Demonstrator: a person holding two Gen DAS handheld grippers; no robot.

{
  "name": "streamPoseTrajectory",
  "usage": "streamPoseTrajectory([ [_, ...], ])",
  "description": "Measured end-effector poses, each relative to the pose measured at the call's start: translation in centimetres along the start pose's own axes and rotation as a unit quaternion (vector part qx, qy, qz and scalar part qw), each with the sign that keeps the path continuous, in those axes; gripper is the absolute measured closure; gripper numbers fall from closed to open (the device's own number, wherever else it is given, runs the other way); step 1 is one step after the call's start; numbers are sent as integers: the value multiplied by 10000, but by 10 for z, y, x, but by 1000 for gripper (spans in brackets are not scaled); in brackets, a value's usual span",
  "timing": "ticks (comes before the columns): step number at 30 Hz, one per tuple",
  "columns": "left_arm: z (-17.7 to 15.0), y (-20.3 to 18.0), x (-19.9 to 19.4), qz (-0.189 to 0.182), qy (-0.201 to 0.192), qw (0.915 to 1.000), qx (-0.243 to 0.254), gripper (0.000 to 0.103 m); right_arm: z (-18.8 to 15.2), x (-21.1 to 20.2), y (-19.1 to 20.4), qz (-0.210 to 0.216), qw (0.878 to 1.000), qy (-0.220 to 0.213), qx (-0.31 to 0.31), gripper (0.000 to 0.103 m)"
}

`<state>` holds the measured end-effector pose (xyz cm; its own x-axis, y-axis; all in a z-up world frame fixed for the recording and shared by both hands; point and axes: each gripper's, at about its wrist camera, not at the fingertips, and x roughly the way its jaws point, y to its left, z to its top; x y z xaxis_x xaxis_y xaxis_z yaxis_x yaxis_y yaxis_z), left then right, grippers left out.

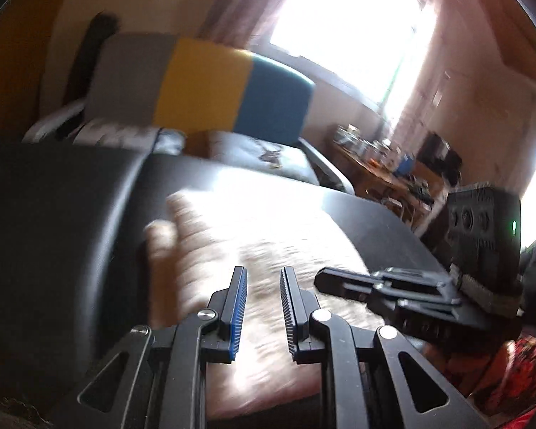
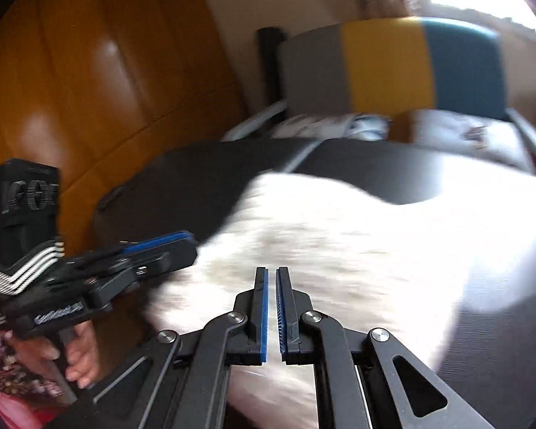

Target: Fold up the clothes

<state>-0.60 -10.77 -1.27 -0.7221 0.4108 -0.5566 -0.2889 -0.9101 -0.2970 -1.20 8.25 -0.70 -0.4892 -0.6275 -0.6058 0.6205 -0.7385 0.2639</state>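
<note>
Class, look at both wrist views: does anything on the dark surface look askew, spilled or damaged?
Nothing stands out. The pale fuzzy garment lies rumpled on the dark table, as expected before folding. Both views are motion-blurred, so fine damage cannot be judged. Neither the left claw nor the right claw holds anything.

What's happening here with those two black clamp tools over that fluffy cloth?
A person is holding a black two-finger gripper in each hand above a pale, fuzzy garment spread on a dark table. The left gripper is slightly open, and the right gripper is nearly closed. Neither appears to grip the cloth. The picture is blurred, so it is unclear how far the folding has got. A grey, yellow and blue striped chair back stands behind the table.
</note>
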Motion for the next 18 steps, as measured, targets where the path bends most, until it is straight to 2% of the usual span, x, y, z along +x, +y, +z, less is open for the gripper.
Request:
streamPoseTrajectory([
  [3, 13, -21, 22, 426, 410, 9970, 494, 85, 4, 4, -15, -333, 9993, 117, 129, 96],
  [6, 2, -7, 46, 956, 784, 9908, 542, 85, 10, 22, -24, -495, 9979, 322, 272, 96],
  [7, -2, -1, 48, 1022, 828, 9902, 468, 86, 16, 33, -28, -490, 9978, 383, 221, 96],
  [8, -6, 6, 46, 1017, 824, 9908, 347, 87, 15, 33, -19, -490, 9978, 418, 151, 96],
  [9, -10, 14, 44, 1011, 819, 9912, 225, 87, 16, 38, -14, -666, 9967, 427, 162, 96],
  [12, -28, 30, 27, 1036, 716, 9920, 86, 90, 16, 52, 1, -664, 9954, 571, -391, 96],
  [14, -42, 43, 21, 988, 669, 9928, -65, 93, 9, 63, 3, -696, 9934, 751, -508, 96],
  [18, -51, 62, 24, 685, 571, 9943, -587, 95, 1, 73, 3, -617, 9907, 988, -704, 96],
])
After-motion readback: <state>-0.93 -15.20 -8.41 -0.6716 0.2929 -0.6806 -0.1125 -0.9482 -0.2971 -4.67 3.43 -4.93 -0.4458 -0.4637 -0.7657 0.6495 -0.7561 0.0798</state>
